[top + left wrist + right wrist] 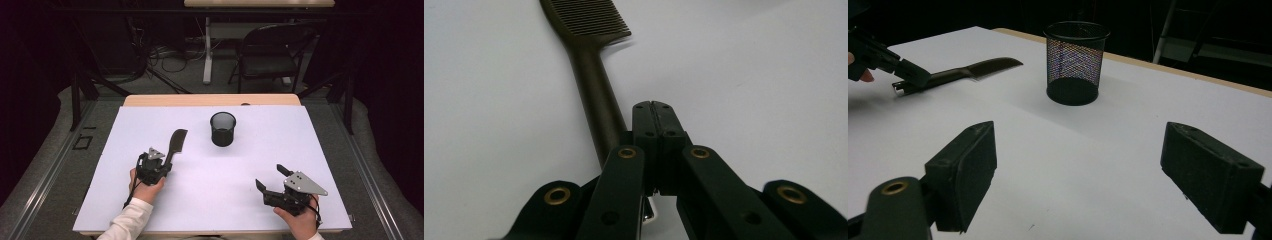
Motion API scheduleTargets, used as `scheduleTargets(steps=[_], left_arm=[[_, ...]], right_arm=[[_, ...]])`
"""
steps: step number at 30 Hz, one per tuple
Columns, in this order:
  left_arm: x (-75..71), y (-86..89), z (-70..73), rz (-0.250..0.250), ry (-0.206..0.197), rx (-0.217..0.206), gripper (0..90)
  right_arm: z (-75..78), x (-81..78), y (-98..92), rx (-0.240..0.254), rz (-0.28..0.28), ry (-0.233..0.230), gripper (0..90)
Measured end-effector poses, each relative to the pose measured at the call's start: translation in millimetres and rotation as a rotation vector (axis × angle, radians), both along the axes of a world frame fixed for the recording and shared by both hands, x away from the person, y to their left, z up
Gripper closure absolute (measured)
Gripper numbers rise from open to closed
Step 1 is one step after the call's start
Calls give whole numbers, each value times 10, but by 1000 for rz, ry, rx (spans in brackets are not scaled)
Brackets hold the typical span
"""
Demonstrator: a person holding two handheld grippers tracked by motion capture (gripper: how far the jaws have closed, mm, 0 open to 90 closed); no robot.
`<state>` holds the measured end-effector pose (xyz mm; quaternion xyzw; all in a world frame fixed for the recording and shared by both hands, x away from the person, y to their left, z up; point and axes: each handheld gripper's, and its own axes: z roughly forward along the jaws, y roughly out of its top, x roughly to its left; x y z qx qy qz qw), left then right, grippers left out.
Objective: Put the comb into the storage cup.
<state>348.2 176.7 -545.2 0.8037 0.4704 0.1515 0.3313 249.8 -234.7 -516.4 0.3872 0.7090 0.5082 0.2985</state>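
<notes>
A dark comb [176, 142] lies flat on the white sheet [260, 145], teeth end pointing away from me. My left gripper [166, 165] rests at the comb's handle end with its jaws shut pad to pad. In the left gripper view the comb's handle [594, 85] runs beside and under the closed fingertips [655, 105], not between them. A black mesh cup [222, 129] stands upright near the middle back. My right gripper [270, 176] sits at the front right, open with nothing between its jaws, and points toward the cup [1075, 62] and the comb [968, 70].
The wooden table edge [210, 99] shows beyond the sheet. Behind it stand a black folding chair [272, 50], a white desk leg [207, 50] and loose cables on the floor. Dark curtains close off both sides.
</notes>
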Motion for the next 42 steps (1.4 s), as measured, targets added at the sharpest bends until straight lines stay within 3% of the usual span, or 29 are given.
scheduleTargets(steps=[42], left_arm=[[75,162,-29,54,8,9,900]], right_arm=[[-3,5,-3,-2,4,2,148]])
